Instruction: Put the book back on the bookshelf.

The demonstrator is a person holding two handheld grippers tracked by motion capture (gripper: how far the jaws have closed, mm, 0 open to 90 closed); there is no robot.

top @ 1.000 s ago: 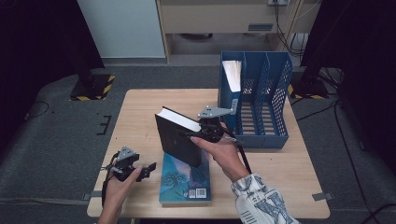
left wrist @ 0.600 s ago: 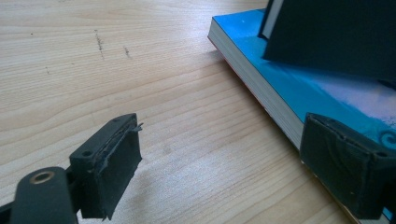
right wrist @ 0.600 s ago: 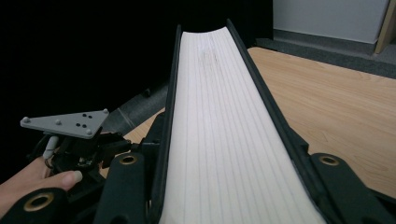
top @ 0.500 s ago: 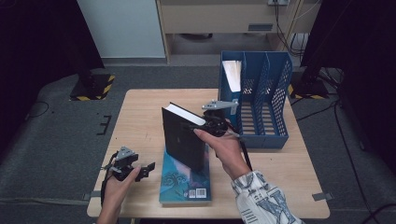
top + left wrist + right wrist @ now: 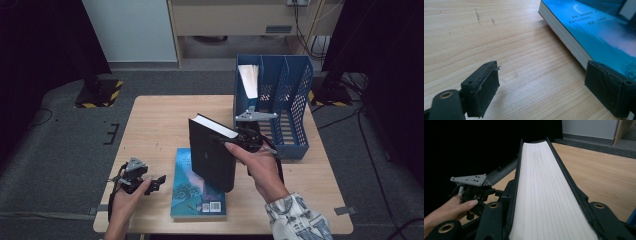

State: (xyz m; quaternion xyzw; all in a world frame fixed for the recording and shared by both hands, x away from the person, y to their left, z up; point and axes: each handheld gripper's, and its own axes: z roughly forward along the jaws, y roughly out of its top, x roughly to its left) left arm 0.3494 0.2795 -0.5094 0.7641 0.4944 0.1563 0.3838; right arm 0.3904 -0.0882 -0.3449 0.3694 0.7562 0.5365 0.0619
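I'm in a lab/studio: wooden table (image 5: 160, 125) on grey carpet (image 5: 65, 150), black curtains (image 5: 45, 45) at 10 and 2, hazard-taped stand bases (image 5: 97, 95).

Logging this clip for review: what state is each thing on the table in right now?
Black book: upright, lifted, clamped across its page edge.
Right claw: shut on the black book.
Left claw: open, holding nothing, low over the table.
Blue book: flat, closed.
File rack: upright, one book in its left slot.
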